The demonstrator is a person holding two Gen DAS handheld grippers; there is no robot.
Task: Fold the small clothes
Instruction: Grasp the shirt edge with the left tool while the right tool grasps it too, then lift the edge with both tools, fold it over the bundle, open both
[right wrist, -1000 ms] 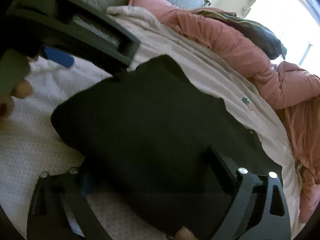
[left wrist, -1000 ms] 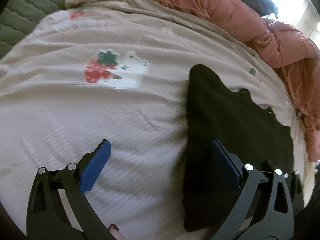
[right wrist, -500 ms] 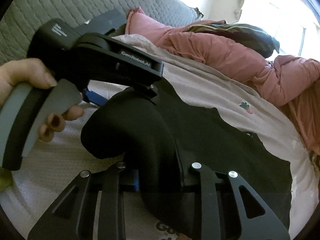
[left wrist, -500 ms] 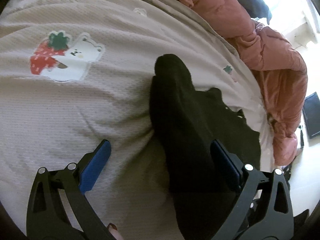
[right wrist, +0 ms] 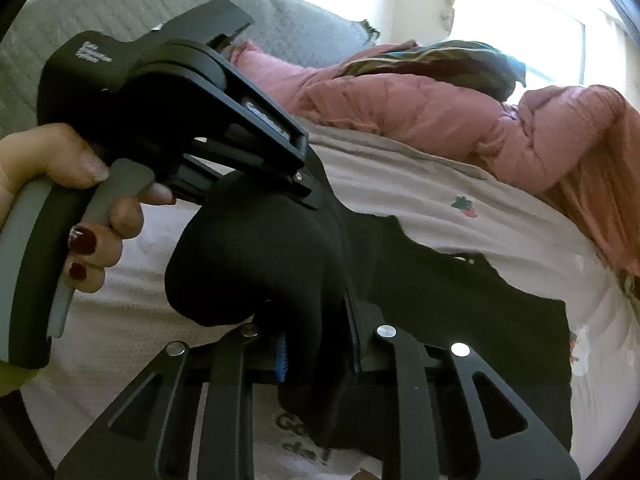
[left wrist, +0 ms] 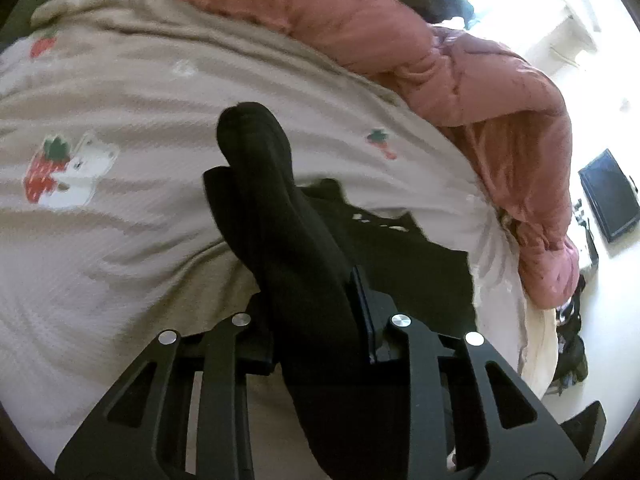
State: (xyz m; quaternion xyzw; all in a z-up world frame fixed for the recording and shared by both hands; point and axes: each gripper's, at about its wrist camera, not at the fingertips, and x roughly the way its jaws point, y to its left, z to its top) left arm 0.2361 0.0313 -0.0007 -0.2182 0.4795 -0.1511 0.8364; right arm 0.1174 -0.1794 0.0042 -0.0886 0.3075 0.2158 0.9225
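Note:
A small black garment [left wrist: 280,220] lies on a beige bedspread [left wrist: 120,208] with strawberry prints. My left gripper [left wrist: 316,312] is shut on a raised fold of the black garment, which stands up between the fingers. In the right wrist view, my right gripper [right wrist: 316,344] is shut on another bunched edge of the same garment [right wrist: 256,264]. The rest of the cloth [right wrist: 480,312] trails flat to the right. The left gripper's body [right wrist: 168,92], held by a hand with dark red nails, is just above and left, touching the lifted cloth.
A pink quilt [left wrist: 420,52] is heaped along the far side of the bed. A grey padded headboard [right wrist: 100,12] stands at the left. A dark pillow [right wrist: 440,64] lies on the quilt. The bed's right edge [left wrist: 532,320] drops to a bright floor.
Both grippers have shut on the black garment's near edge and lifted it off the bedspread; a second ago both were open over the flat cloth.

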